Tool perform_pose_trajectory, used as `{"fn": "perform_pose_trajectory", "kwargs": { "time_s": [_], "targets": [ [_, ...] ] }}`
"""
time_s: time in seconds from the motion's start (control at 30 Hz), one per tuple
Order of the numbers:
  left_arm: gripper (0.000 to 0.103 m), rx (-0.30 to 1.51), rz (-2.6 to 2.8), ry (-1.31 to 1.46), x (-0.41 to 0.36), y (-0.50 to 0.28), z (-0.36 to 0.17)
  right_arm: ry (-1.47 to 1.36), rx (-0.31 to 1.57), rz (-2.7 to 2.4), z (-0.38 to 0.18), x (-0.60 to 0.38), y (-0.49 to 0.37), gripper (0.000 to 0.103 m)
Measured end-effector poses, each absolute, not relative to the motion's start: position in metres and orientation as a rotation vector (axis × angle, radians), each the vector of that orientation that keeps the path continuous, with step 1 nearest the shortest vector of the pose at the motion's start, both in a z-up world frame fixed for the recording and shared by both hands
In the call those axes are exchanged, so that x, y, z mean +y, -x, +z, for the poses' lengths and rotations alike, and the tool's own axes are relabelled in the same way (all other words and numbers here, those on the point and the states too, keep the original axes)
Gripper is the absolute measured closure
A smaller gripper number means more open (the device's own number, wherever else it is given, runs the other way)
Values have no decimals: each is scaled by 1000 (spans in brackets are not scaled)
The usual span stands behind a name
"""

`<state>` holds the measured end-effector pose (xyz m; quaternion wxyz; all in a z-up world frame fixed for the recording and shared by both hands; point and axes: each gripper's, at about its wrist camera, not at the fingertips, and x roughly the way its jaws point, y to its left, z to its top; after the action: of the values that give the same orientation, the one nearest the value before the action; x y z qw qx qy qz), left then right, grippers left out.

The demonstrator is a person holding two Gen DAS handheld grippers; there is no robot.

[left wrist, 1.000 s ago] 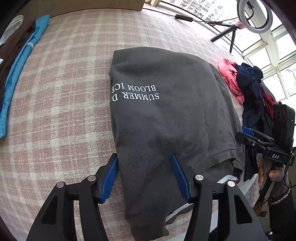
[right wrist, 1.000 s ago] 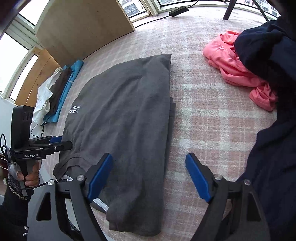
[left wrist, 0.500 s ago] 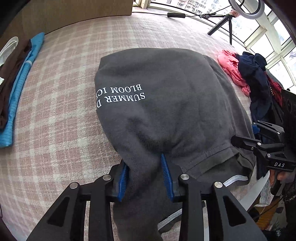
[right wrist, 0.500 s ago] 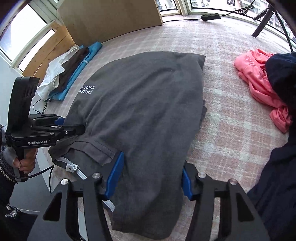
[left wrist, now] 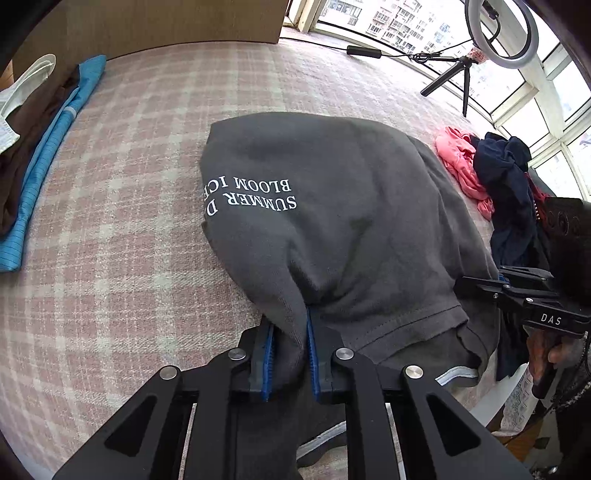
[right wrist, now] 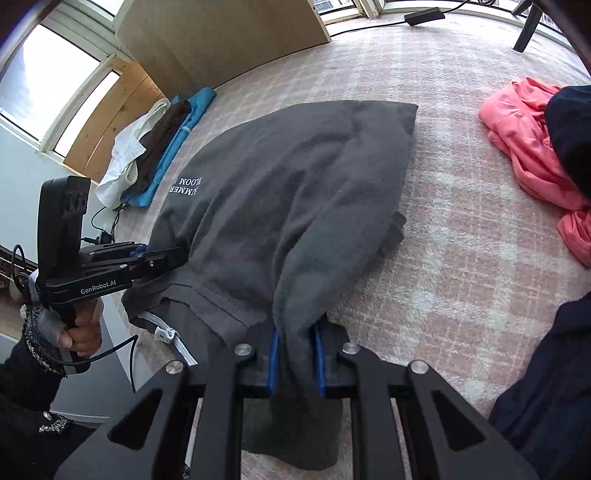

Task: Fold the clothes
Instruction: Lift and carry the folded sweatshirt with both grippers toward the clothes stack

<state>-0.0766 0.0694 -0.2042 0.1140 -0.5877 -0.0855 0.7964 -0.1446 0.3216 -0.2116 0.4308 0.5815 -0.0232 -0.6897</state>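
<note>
A dark grey T-shirt lies folded lengthwise on a bed covered in a pink-and-white plaid blanket. White lettering, "SUMMER" and "BLOOM", shows upside down near the shirt's left edge. Its far end rests flat on the blanket, while its near end is gathered into two tented ridges.

The left gripper, black with blue pads, is closing on the shirt's near left corner, a thick fold of grey cloth bunched between its jaws. The right gripper is closing on the near right corner in the same way, cloth pinched between its blue pads. In the right wrist view the left gripper appears from the side, a person's hand wrapped round its handle.

Far left on the blanket lies a small stack: a blue garment, a brown one and a white one. Far right, a pink garment lies crumpled beside a navy one. A ring light on a tripod stands by the windows.
</note>
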Motion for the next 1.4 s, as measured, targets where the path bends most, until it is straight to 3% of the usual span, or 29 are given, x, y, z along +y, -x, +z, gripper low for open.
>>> {"fn": "perform_pose_trajectory", "kwargs": {
  "time_s": [0.23,0.67,1.03,1.4],
  "targets": [
    [91,-298,2344,1634,66,82,-171,-1343,-201,-1688,-168,325,155,89],
    [91,-116,2505,1406,30,98,-54,-1123,-265,-1684,-72,290,171,89],
    [91,-74,2714,1245,-121,120,23,-913,-190,-1662,10,135,168,89],
    [91,-33,2826,1228,-284,140,51,-873,-159,-1603,30,-43,142,89]
  ]
}}
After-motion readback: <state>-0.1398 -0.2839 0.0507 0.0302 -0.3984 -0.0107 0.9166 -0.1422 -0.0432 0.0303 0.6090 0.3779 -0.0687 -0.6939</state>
